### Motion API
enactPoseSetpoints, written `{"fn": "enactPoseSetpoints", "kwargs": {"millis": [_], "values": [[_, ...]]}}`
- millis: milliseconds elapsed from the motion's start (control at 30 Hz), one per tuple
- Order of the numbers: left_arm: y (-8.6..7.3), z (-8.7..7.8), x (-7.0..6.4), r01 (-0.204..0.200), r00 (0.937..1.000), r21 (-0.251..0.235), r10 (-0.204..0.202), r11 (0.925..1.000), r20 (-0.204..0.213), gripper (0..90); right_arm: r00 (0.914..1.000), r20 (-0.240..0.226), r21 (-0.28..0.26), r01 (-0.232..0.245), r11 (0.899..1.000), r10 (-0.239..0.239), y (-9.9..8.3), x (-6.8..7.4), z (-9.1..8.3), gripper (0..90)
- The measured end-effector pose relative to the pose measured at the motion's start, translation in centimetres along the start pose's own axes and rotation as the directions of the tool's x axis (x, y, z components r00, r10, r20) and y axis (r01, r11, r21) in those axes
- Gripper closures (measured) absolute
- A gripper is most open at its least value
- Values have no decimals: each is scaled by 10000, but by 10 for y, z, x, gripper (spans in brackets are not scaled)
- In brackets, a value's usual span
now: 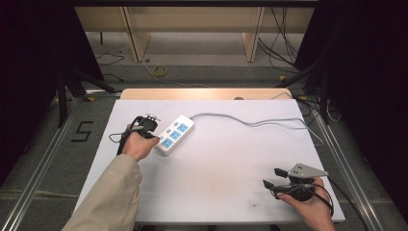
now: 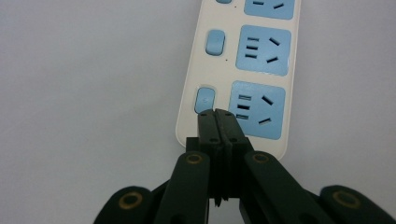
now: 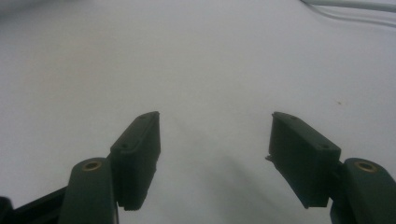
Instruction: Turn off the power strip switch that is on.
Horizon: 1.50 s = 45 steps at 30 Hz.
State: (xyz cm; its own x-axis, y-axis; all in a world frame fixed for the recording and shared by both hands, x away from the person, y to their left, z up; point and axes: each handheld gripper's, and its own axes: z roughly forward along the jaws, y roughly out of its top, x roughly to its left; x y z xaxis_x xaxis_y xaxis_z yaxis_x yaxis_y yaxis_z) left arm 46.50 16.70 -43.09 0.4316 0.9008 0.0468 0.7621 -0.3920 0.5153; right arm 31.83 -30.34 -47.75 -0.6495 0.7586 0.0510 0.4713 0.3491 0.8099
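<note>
A white power strip with blue sockets lies at the left middle of the white table, its grey cord running off to the right. My left gripper is at the strip's near end, jaws shut together with nothing between them. In the left gripper view the shut tips rest at the lower edge of a small blue switch beside the nearest socket. My right gripper rests open near the table's front right corner, over bare surface.
The strip's cord crosses the far right part of the table. Beyond the table's far edge are a wooden frame, floor cables and dark curtains on both sides. A number 5 is marked on the floor at left.
</note>
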Motion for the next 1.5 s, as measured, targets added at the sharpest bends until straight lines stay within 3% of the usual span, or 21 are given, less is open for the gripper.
{"fn": "enactPoseSetpoints", "kwargs": {"millis": [833,1500], "values": [[15,0,0,-208,9996,147,210,9997,-177,897,10000,-22,4,38,10000,-38,0,0,0,349],[22,4,3,-132,9997,381,139,9992,-178,897,10000,-9,30,38,10000,-38,1,0,0,349]]}}
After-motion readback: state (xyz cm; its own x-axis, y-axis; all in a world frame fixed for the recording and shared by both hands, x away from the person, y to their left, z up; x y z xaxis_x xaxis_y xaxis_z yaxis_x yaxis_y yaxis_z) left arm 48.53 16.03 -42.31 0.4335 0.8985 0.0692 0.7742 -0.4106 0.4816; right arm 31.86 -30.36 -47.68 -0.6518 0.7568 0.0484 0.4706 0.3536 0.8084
